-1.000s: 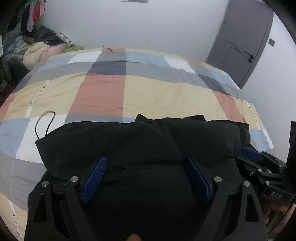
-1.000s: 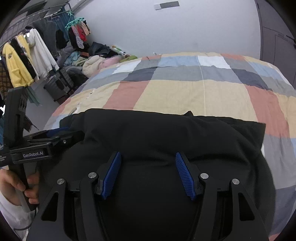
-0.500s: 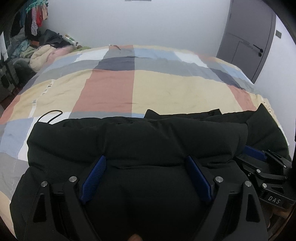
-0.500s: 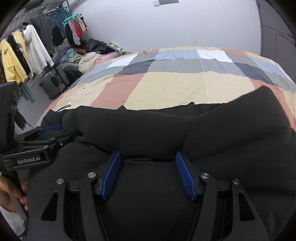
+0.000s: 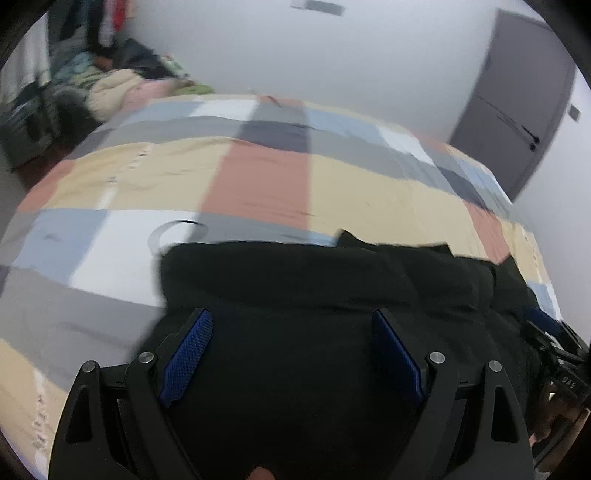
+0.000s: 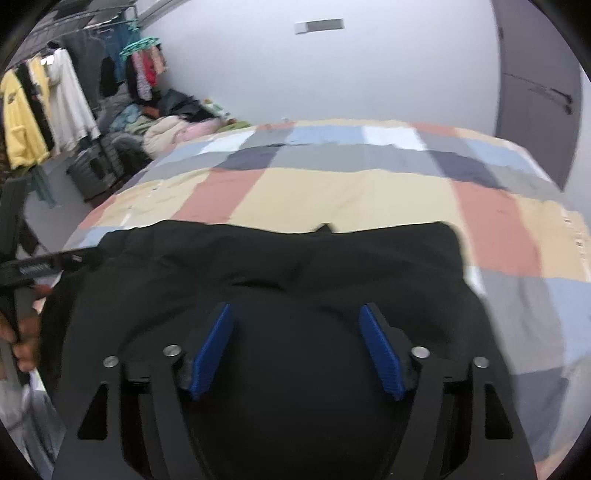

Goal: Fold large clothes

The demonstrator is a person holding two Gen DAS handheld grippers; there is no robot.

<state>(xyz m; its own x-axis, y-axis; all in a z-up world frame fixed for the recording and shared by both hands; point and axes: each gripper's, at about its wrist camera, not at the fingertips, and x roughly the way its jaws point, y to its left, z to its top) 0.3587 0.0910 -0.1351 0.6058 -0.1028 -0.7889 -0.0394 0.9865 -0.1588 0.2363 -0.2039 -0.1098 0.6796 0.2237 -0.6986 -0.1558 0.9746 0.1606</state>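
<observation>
On right tool [image 5: 569,384]: "DAS"

A home bedroom. A wide bed [image 6: 332,192] under a patchwork cover of beige, terracotta, grey, pale blue and white squares fills most of both views. Along the left wall a metal clothes rail [image 6: 74,22] carries a yellow top, white garments and other hanging clothes, with what looks like a loose heap of clothing [image 6: 166,129] below. A grey door [image 5: 517,96] stands in plain white walls.
</observation>
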